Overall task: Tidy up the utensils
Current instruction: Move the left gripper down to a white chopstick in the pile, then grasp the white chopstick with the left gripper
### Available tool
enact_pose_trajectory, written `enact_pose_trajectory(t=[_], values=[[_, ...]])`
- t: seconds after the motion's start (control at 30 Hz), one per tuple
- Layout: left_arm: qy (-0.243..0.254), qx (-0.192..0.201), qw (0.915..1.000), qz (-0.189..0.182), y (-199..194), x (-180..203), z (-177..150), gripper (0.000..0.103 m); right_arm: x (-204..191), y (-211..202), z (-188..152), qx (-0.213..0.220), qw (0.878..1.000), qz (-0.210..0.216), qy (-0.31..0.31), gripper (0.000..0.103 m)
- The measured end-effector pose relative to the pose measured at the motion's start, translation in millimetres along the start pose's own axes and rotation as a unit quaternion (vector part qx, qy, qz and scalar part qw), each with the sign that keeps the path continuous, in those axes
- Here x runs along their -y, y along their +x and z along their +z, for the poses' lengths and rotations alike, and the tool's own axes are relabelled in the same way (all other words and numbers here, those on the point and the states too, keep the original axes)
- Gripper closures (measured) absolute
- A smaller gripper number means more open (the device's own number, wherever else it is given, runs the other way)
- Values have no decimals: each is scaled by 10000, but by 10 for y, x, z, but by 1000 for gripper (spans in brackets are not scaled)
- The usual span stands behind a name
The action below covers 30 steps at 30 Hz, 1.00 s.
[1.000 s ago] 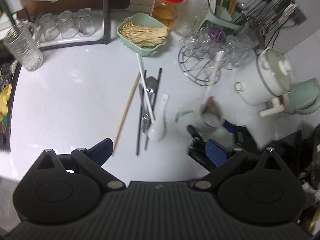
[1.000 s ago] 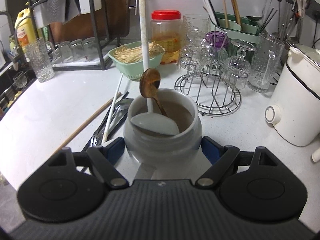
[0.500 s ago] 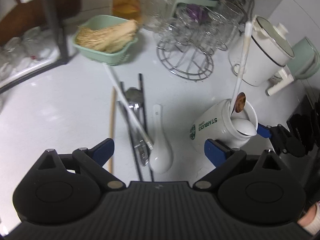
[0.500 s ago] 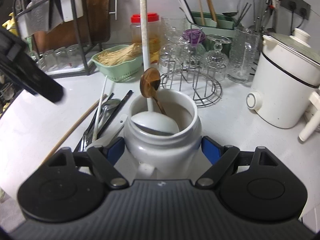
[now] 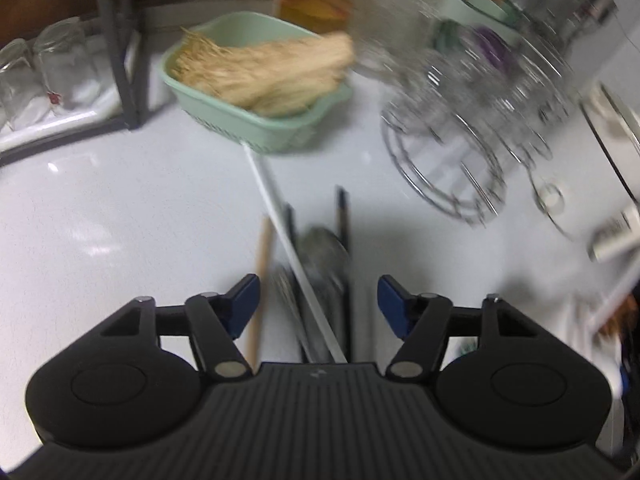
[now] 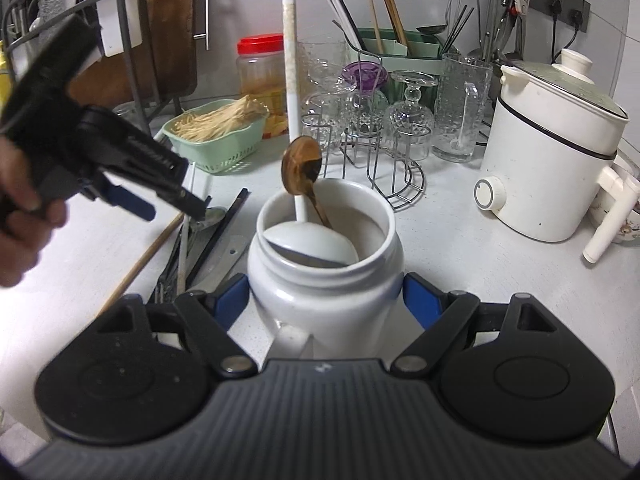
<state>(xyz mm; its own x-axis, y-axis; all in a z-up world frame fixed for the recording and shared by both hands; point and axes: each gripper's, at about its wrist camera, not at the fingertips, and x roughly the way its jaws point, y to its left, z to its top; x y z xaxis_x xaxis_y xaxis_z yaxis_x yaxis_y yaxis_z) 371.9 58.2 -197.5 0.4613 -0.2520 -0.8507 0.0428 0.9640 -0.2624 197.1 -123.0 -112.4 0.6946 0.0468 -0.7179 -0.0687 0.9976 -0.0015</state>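
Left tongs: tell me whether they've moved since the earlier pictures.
Yes. The left tongs have come down toward the utensil pile beside the green basket, jaws just narrowing, nothing gripped. A second ago the right wrist view lacked them.

bare counter [image 5: 100,208] left of the utensil pile [image 5: 316,264]; basket [image 5: 256,128], glass rack [image 5: 460,168] crowding behind

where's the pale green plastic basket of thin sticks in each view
Left wrist view: the pale green plastic basket of thin sticks sits upper centre-left, beyond the loose utensils, blurred.
Right wrist view: the same basket sits left of centre, behind the white ceramic jar, just right of the left gripper.
Shared landmark: the round wire glass rack, to the basket's right in both views.
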Motion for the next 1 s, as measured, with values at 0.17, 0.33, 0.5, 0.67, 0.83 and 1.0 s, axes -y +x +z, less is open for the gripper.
enact_pose_trajectory(t=[0.17,0.33,0.5,0.67,0.83,1.0], values=[[-395,195,9990,69,225,-249,217,43,-28,-3,-15,30,10000,-76,54,17],[-793,282,9964,-10,335,-405,420,49,-69,-3,-22,32,9998,-173,107,17],[-797,198,9966,-42,453,-414,495,62,-96,-2,-25,56,9996,-252,148,17],[-703,156,9974,85,501,-371,544,75,-114,17,-17,84,9993,-301,188,17],[-586,102,9978,289,555,-359,652,89,-132,17,-10,50,9992,-331,199,17],[-398,9,9975,575,566,-356,741,93,-124,37,24,-40,9993,-312,184,17]])
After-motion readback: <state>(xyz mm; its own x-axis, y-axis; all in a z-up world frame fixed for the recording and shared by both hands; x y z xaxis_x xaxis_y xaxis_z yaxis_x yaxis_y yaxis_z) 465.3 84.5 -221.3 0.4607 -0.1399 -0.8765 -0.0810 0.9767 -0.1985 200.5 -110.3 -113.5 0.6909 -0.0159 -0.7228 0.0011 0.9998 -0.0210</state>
